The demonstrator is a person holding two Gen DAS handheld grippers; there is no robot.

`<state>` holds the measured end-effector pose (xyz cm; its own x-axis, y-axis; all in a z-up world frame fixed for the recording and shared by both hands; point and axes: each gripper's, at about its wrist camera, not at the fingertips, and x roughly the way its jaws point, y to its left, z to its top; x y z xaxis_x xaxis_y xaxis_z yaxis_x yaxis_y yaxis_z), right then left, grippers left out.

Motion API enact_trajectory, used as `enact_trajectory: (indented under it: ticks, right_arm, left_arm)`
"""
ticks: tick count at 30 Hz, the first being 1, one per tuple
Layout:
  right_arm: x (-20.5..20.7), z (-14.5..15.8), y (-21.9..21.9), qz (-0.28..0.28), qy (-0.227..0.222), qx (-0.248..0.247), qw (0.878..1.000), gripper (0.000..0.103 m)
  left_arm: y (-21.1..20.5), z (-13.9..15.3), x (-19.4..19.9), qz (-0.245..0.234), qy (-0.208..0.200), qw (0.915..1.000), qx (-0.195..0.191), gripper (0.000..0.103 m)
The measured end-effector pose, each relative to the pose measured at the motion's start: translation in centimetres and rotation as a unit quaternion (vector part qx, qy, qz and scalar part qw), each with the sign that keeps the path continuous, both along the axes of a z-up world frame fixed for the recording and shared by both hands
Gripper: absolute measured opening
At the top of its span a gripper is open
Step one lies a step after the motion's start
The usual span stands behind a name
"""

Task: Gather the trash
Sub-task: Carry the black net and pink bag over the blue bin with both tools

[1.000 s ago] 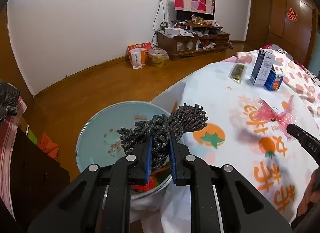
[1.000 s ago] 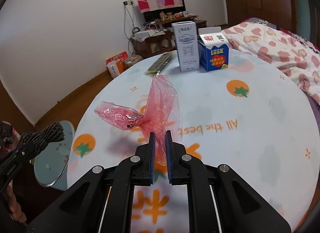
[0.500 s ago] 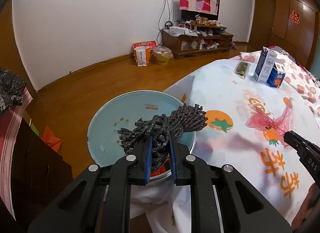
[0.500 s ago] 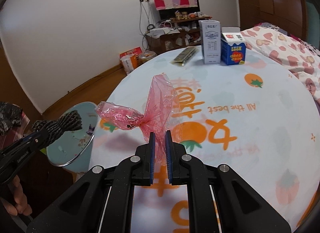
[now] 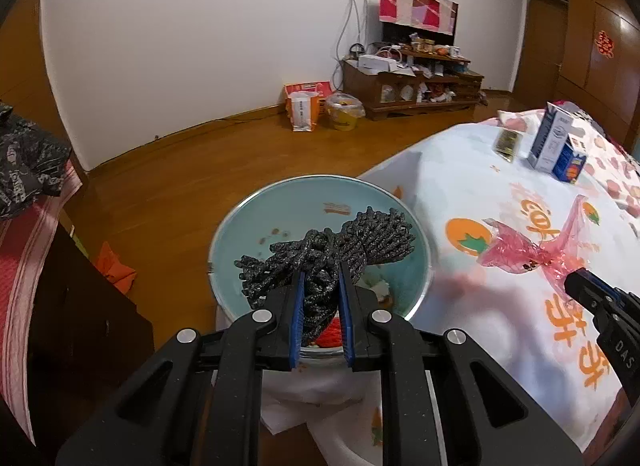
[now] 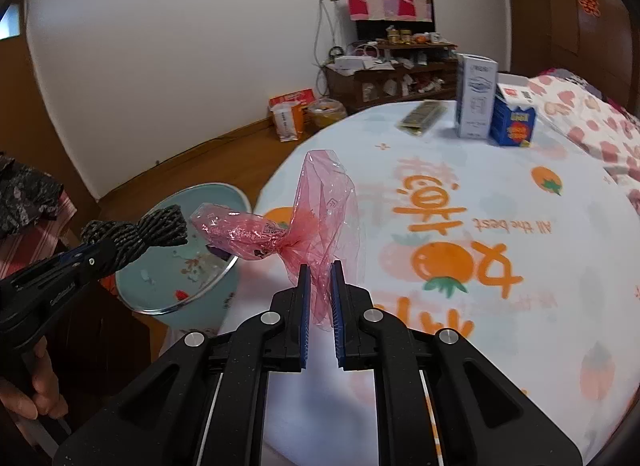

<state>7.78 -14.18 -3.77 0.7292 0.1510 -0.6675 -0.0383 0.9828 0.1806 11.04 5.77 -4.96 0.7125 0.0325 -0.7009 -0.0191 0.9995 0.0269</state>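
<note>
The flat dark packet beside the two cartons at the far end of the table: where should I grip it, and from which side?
Judging from both views, the dark packet lies flat on the tablecloth, left of the tall white carton. I would pinch across its near short end, coming in low from the near-left, where the cloth looks bare, to avoid knocking the carton.

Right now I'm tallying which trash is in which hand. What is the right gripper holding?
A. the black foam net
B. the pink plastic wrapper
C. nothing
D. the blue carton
B: in the right wrist view the right gripper is shut on the pink plastic wrapper, while the black foam net sits in the left gripper over the bin.
</note>
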Motion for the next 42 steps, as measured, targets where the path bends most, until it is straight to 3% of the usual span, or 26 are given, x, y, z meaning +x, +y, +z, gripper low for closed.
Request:
enact_trajectory:
  ticks: [24, 42]
  right_arm:
    - [3.1, -0.3, 6.2, 0.067, 0.001, -0.022, 0.998, 0.011]
    - [7.8, -1.9, 8.9, 0.076, 0.022, -0.016, 0.997, 0.011]
  left_arm:
    - [3.9, -1.0, 1.4, 0.048, 0.01, 0.9988, -0.001, 0.015]
    - [4.4, -3.1, 4.2, 0.066, 0.042, 0.9969, -0.002, 0.016]
